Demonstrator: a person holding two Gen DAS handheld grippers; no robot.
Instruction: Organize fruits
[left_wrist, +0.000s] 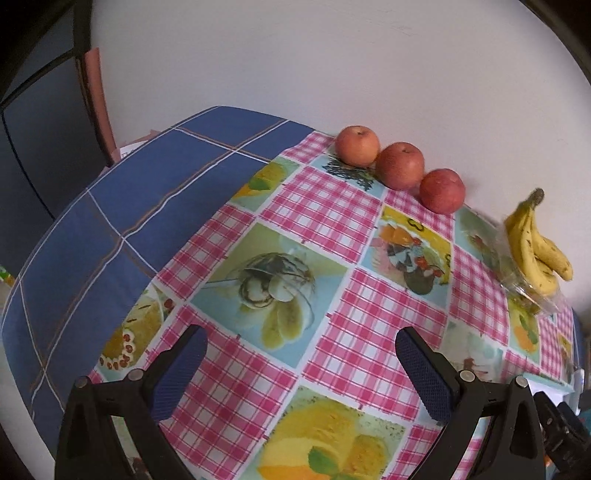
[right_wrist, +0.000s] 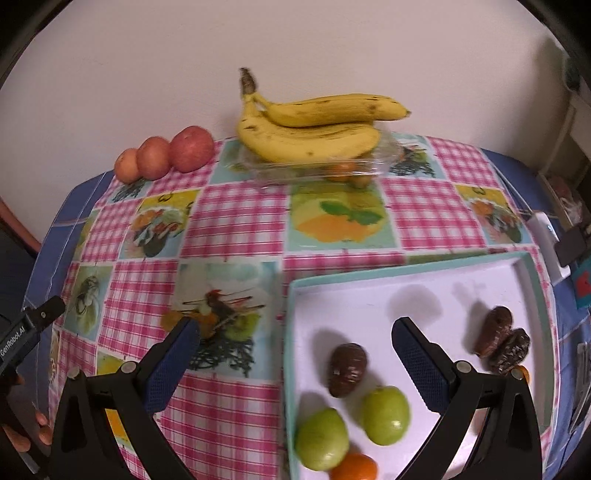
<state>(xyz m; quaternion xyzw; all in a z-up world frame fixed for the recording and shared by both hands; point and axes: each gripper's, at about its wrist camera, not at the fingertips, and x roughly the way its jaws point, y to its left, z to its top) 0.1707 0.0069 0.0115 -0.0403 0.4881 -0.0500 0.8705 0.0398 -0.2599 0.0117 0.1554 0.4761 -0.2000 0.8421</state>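
Observation:
Three red apples (left_wrist: 400, 166) (right_wrist: 168, 153) stand in a row against the far wall. A bunch of bananas (left_wrist: 537, 247) (right_wrist: 314, 127) rests on a clear plastic container (right_wrist: 321, 166). In the right wrist view a white tray with a teal rim (right_wrist: 406, 271) holds two green fruits (right_wrist: 384, 415), an orange fruit (right_wrist: 354, 469) and three dark brown fruits (right_wrist: 347, 369). My right gripper (right_wrist: 295, 343) hangs open above the tray's left edge, holding nothing. My left gripper (left_wrist: 301, 350) is open over the patterned cloth, well short of the apples.
A pink checked tablecloth with fruit pictures (left_wrist: 325, 206) covers a blue cloth (left_wrist: 147, 192) on the table. White and dark devices (right_wrist: 554, 243) lie at the table's right edge. A person's fingers (right_wrist: 26, 432) show at lower left in the right wrist view.

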